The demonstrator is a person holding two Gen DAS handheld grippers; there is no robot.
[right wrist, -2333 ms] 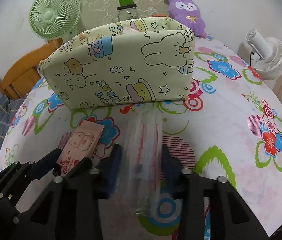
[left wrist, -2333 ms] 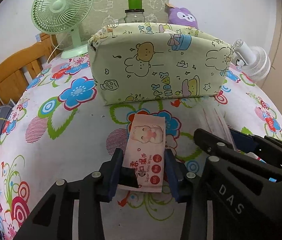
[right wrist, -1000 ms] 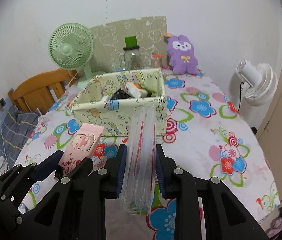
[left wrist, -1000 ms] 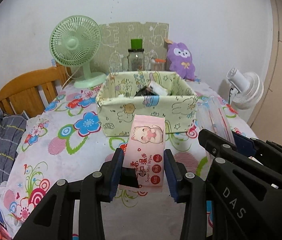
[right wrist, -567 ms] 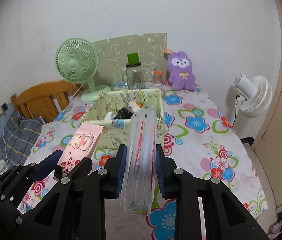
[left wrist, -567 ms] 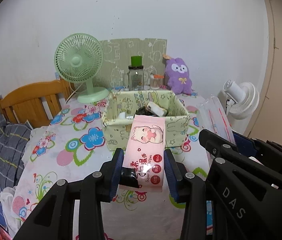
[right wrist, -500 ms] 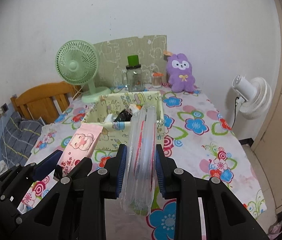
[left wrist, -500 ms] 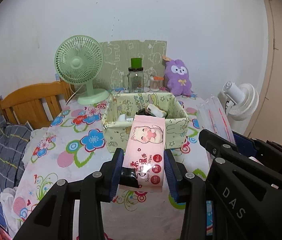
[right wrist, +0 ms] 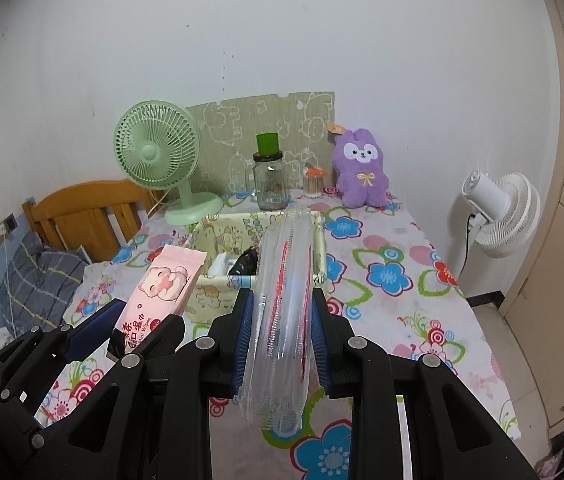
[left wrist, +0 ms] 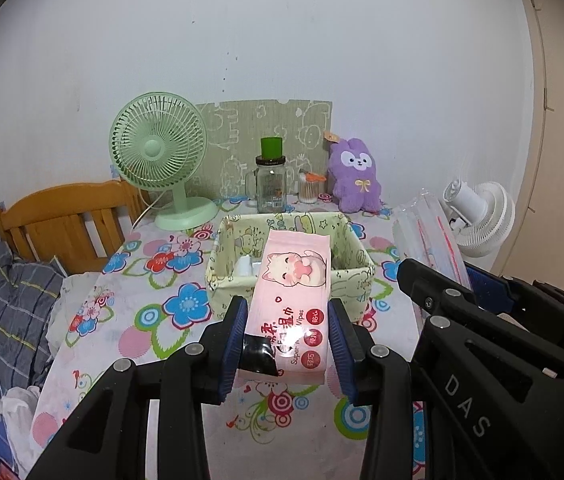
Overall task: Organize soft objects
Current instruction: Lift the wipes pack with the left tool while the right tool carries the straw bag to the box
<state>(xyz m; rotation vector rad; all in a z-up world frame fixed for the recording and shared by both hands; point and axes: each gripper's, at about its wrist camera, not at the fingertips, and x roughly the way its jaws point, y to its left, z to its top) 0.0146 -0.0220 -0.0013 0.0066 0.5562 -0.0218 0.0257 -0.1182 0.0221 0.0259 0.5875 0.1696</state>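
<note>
My left gripper [left wrist: 287, 332] is shut on a pink wet-wipes pack [left wrist: 293, 292] with a cartoon cat, held high above the table. My right gripper [right wrist: 280, 328] is shut on a clear plastic packet [right wrist: 285, 304] with red stripes, also held high. The pale green fabric box [left wrist: 353, 276] with cartoon prints stands on the table ahead and below, holding a few items. The box [right wrist: 202, 280] also shows in the right wrist view, partly hidden by the packet. The wipes pack [right wrist: 162, 292] and left gripper show at left in the right wrist view.
A floral tablecloth [right wrist: 393, 280] covers the table. At the back stand a green fan [left wrist: 160, 160], a glass jar with a green lid [left wrist: 270, 184], a purple plush [left wrist: 355, 176] and a patterned board. A white fan [right wrist: 501, 212] is right, a wooden bed frame [left wrist: 62, 220] left.
Both grippers have lifted their packs off the table and risen well above it. The box now looks smaller and farther below; the grips have not changed.
</note>
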